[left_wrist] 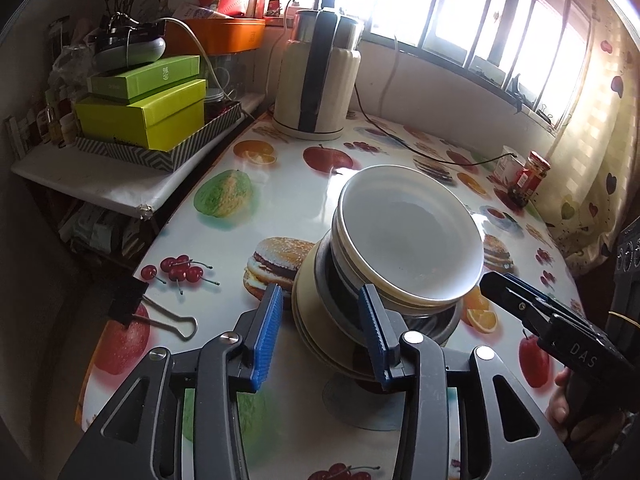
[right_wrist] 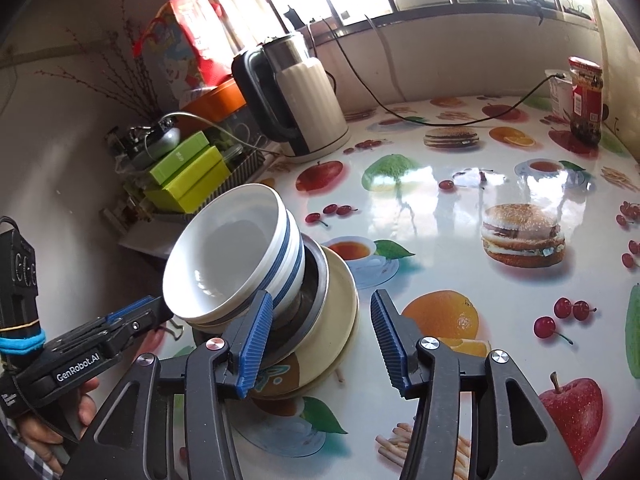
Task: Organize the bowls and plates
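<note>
A stack stands on the fruit-print table (right_wrist: 460, 184): cream plates (left_wrist: 310, 320) (right_wrist: 340, 320) at the bottom, a steel bowl (left_wrist: 434, 320) (right_wrist: 316, 276) on them, and white blue-striped bowls (left_wrist: 412, 236) (right_wrist: 224, 264) nested on top, leaning. My left gripper (left_wrist: 320, 289) is open, and the left rim of the plates lies between its blue pads without being pressed. My right gripper (right_wrist: 321, 296) is open too, with the right rim of the plates inside its gap. Each view also catches the other gripper from the side, the right gripper (left_wrist: 492, 282) and the left gripper (right_wrist: 160, 308), close to the stack.
A cream kettle (left_wrist: 316, 92) (right_wrist: 304, 108) with a cord stands at the back of the table. Green boxes (left_wrist: 144, 108) sit on a side shelf to the left. A black binder clip (left_wrist: 132, 304) lies near the table's left edge. A red-lidded jar (right_wrist: 586, 96) stands far right.
</note>
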`<state>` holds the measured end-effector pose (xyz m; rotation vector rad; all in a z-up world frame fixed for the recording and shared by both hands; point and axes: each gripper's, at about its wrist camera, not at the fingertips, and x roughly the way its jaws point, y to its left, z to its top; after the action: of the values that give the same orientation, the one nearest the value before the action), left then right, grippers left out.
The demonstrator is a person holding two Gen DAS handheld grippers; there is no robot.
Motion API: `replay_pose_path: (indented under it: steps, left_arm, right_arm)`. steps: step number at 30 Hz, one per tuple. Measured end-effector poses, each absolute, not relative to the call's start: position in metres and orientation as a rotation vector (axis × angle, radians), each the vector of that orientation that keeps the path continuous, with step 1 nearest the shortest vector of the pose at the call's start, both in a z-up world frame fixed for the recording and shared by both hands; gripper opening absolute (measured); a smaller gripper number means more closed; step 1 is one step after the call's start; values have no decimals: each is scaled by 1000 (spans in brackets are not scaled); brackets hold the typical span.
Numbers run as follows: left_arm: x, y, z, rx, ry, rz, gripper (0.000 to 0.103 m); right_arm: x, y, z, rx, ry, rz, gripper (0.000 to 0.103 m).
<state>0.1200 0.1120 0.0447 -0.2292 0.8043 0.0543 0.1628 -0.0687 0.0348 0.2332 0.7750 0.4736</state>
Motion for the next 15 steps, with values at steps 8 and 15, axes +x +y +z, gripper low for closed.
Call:
replay_pose_path:
  steps: [8, 15]
  left_arm:
    - [101, 99, 43, -191, 795, 66, 42]
    - [83, 90, 25, -146, 814, 118, 42]
  right_arm:
    - [141, -74, 38, 216, 754, 447, 56]
    - [120, -76, 31, 177, 755, 423, 61]
